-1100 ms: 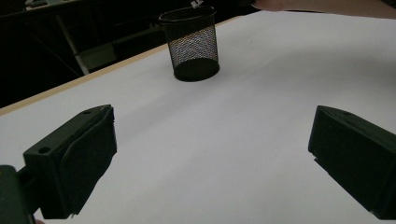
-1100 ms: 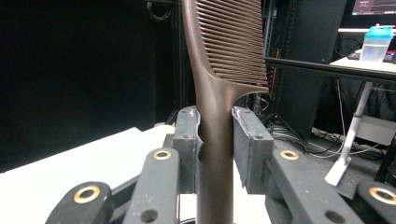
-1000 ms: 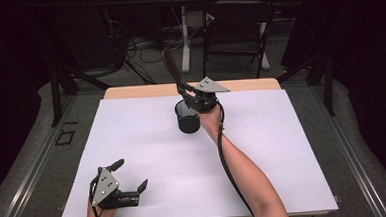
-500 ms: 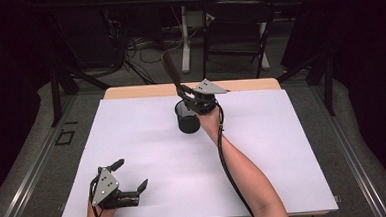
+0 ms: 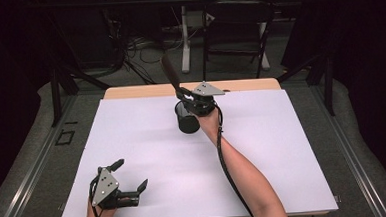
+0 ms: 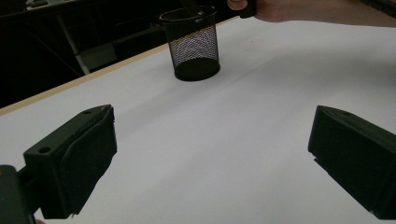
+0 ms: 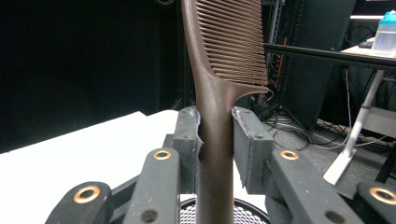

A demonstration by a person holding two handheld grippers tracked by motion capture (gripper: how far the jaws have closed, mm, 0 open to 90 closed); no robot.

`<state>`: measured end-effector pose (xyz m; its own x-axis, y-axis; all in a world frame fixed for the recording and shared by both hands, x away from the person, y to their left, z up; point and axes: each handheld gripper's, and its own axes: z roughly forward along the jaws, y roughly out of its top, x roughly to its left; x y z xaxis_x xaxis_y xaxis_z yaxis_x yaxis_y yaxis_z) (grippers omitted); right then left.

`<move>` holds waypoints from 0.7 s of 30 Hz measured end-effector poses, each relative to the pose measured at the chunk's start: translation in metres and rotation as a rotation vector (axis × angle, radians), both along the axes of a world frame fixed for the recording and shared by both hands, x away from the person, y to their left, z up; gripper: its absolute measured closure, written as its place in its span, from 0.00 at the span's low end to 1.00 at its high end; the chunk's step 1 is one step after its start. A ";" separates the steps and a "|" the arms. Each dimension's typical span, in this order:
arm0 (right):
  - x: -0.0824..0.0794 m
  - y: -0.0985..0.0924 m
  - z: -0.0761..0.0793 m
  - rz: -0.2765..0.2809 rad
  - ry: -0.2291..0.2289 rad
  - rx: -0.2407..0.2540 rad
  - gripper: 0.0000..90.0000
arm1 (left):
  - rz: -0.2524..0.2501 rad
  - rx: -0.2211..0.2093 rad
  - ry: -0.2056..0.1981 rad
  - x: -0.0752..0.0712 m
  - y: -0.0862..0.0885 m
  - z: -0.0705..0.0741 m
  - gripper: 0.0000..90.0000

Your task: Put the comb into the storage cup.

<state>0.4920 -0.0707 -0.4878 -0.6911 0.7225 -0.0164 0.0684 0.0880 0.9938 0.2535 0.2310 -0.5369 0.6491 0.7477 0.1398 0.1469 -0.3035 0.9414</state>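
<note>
1. Where the white sheet-covered table (image 5: 283, 149) nears its far wooden edge, the right gripper (image 5: 193, 101) hangs directly over a black wire-mesh cylindrical cup (image 5: 187, 120), its jaws clamped on the handle of a dark brown plastic comb (image 5: 171, 75).
2. From the right gripper view, the comb (image 7: 219, 93) stands upright between the two pads, its teeth rising above them and its handle running down toward the mesh cup's rim (image 7: 243, 212) just below.
3. That cup stands upright near the far edge, about midway across the table, with only a narrow strip of white sheet and the bare wooden strip behind it.
4. At the near left corner, the left gripper (image 5: 130, 182) sits low over the sheet, its jaws spread wide with nothing between them.
5. Through the left gripper view, those jaws (image 6: 210, 154) frame bare white surface, and the mesh cup (image 6: 193, 42) stands well beyond them with the right hand (image 6: 299, 10) above it.
6. Between the two grippers lies a broad stretch of open sheet; the right half of the table is crossed only by the person's right forearm (image 5: 244, 176).
7. Beyond the far edge, the floor holds dark frame legs and loose cables (image 5: 137, 46).
</note>
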 end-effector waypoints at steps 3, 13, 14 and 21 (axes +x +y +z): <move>0.000 0.000 0.000 -0.001 0.000 -0.003 0.81 | -0.002 -0.001 0.000 0.000 0.000 0.000 0.01; -0.002 0.001 -0.001 0.004 -0.008 -0.028 0.81 | -0.002 -0.001 -0.001 0.000 0.000 0.000 0.01; -0.002 0.001 -0.001 0.003 -0.008 -0.028 0.81 | -0.002 -0.001 0.000 0.000 0.000 0.000 0.01; -0.001 -0.001 -0.002 0.000 -0.012 -0.035 0.81 | 0.000 0.000 -0.002 0.000 0.000 0.000 0.02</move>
<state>0.4913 -0.0714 -0.4894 -0.6907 0.7215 -0.0497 0.0568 0.1227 0.9908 0.2537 0.2311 -0.5368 0.6485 0.7480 0.1413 0.1449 -0.3035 0.9418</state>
